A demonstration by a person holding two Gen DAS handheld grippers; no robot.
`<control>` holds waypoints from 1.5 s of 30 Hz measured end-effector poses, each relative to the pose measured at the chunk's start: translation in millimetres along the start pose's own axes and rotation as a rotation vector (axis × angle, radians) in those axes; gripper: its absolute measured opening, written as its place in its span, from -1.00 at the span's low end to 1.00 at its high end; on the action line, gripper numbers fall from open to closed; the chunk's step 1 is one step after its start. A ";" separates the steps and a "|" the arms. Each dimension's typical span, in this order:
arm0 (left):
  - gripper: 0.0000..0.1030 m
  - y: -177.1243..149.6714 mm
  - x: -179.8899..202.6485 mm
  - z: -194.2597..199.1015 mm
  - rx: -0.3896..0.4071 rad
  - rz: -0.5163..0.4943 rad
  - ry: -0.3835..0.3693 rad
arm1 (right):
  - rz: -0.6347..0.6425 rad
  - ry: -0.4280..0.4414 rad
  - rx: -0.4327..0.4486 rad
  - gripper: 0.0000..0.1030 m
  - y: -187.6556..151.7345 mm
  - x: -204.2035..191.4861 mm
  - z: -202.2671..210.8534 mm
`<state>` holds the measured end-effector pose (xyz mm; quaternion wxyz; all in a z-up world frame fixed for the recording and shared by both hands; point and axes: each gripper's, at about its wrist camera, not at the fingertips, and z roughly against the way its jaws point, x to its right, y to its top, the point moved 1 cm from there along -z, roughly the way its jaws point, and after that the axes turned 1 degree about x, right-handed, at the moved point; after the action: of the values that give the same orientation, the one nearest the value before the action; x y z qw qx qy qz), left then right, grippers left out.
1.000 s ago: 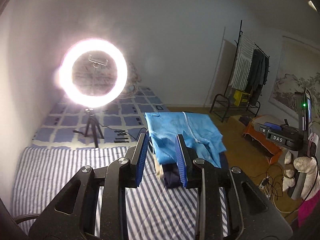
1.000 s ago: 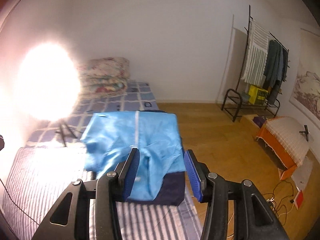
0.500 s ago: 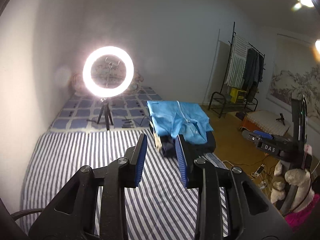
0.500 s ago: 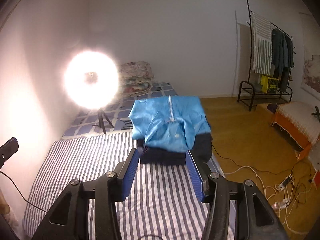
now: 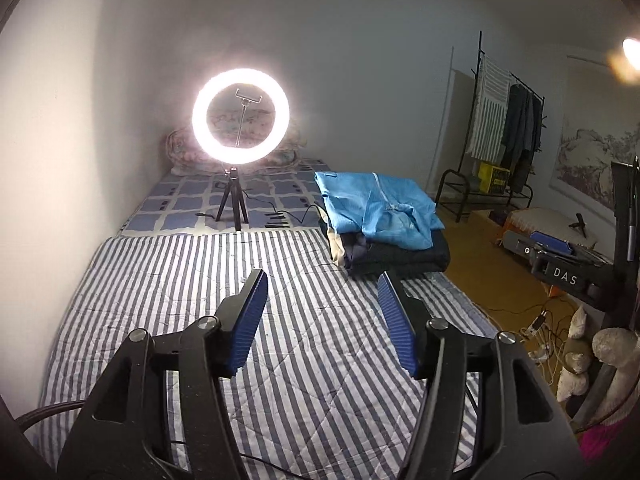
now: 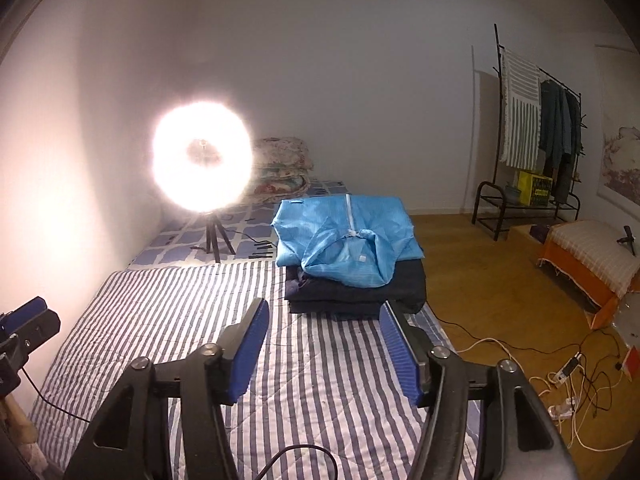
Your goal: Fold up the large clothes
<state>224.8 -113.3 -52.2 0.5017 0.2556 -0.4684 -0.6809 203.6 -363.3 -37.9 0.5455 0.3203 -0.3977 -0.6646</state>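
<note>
- Left wrist view: against the frames of a second ago, my left gripper has drawn well back from the folded pile; the pile then sat just past the blue pads, and a wide run of striped quilt now lies between
- Its jaws, narrow a second ago and half a second ago, now stand wide apart with nothing between them and nothing touched
- The blue garment lies folded on top of the dark folded clothes, at the far right side of the bed, well apart from the gripper
- This view alone shows the ring light as a clean ring with a phone clip inside, and my right gripper seen side-on at the right edge, marked "DAS"
- Right wrist view: my right gripper has likewise pulled back from the pile, which a second ago filled the space between its pads
- Its jaws are spread wide, holding nothing; the right pad's tip appears just in front of the dark clothes, contact not determinable
- The blue garment shows its white zip and collar opening facing me
- This view alone shows the orange-sided mattress on the wood floor and cables; the ring light is a blown-out glare here
</note>
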 end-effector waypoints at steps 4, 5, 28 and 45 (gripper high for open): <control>0.59 -3.9 -2.6 6.7 0.031 0.006 0.014 | 0.007 -0.005 0.012 0.41 -6.9 -1.4 -1.0; 0.60 -4.4 -2.4 8.5 0.033 0.005 0.016 | 0.006 -0.009 0.016 0.45 -8.7 -1.7 0.0; 1.00 -21.1 11.5 2.3 0.015 -0.096 0.135 | 0.071 -0.076 0.053 0.99 -21.1 -10.4 3.8; 1.00 -25.3 10.9 -4.7 -0.008 -0.104 0.155 | 0.092 -0.085 0.046 0.99 -24.0 -10.8 0.0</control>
<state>213.4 -123.6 -75.5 0.5013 0.3296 -0.4116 -0.6861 194.5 -350.6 -59.0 0.5506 0.2855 -0.4500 -0.6425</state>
